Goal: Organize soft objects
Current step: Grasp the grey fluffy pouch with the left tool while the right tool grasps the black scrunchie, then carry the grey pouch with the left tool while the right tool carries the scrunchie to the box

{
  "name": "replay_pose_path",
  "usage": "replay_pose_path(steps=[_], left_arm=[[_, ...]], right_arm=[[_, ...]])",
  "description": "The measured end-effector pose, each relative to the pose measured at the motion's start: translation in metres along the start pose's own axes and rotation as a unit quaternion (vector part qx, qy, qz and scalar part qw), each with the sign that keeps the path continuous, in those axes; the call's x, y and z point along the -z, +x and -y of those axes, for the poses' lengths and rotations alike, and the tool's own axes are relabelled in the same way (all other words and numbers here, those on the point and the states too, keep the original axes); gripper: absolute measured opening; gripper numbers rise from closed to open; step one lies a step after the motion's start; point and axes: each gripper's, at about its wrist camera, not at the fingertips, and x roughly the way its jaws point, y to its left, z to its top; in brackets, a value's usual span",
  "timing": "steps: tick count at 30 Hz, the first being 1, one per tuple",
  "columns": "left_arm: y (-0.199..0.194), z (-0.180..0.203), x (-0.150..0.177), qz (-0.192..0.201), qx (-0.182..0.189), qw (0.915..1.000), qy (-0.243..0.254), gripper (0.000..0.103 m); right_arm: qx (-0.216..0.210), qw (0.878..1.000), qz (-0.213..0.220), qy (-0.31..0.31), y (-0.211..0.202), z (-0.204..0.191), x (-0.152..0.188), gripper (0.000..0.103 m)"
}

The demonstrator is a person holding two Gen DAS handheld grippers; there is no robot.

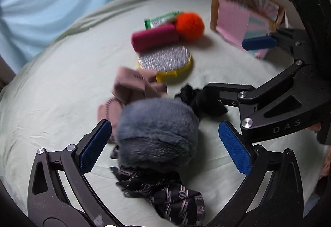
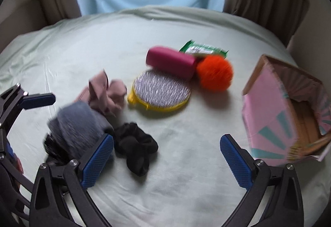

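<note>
Both sets of jaws are spread wide, grasping nothing. The left gripper (image 1: 165,144) straddles a grey-blue fur pom-pom (image 1: 157,133) lying on a dark patterned scarf (image 1: 165,196) on the bed (image 1: 51,92). The right gripper (image 2: 166,161) hangs over bare sheet, a black scrunchie (image 2: 134,144) just left, a pink cardboard box (image 2: 275,115) right.

we note a fluffy grey puff (image 1: 157,131), fuzzy orange pom (image 2: 215,74), matt black scrunchie (image 2: 134,146), creased cloth sheet (image 2: 186,164), printed cardboard box (image 2: 275,115), and textured blue pads (image 2: 97,162) on matt black plastic.
</note>
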Motion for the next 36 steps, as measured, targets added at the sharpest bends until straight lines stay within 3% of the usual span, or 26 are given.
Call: replay_pose_path(steps=[5,8,9,12,15,19,25,36], left_arm=[[0.021,0.005,0.01,-0.014,-0.009,0.9996,0.021,0.102],[0.025,0.006,0.011,-0.011,-0.015,0.9991,0.038,0.101],[0.027,0.006,0.012,-0.014,-0.017,0.9988,0.044,0.098],[0.033,0.0,0.01,-0.023,-0.023,0.9981,0.052,0.083],[0.037,-0.007,0.009,-0.026,-0.006,0.9988,0.041,0.077],[0.037,-0.008,0.007,-0.029,0.005,0.9987,0.043,0.061],[0.027,-0.015,0.002,-0.035,0.014,0.9991,0.018,0.047],[-0.022,-0.027,-0.025,-0.019,0.003,0.9996,-0.023,0.046]], right_arm=[[-0.033,0.998,-0.006,-0.062,0.026,-0.006,0.009,0.096],[-0.063,0.992,-0.016,-0.104,0.038,-0.013,0.011,0.083],[-0.072,0.99,-0.019,-0.121,0.042,-0.017,0.011,0.075],[-0.088,0.984,-0.026,-0.15,0.05,-0.026,0.011,0.066],[-0.107,0.98,-0.034,-0.166,0.055,-0.034,0.011,0.053],[-0.122,0.976,-0.038,-0.177,0.055,-0.043,0.014,0.033],[-0.118,0.977,-0.037,-0.174,0.045,-0.047,0.018,0.026],[-0.118,0.984,-0.025,-0.132,0.005,-0.03,-0.009,0.022]])
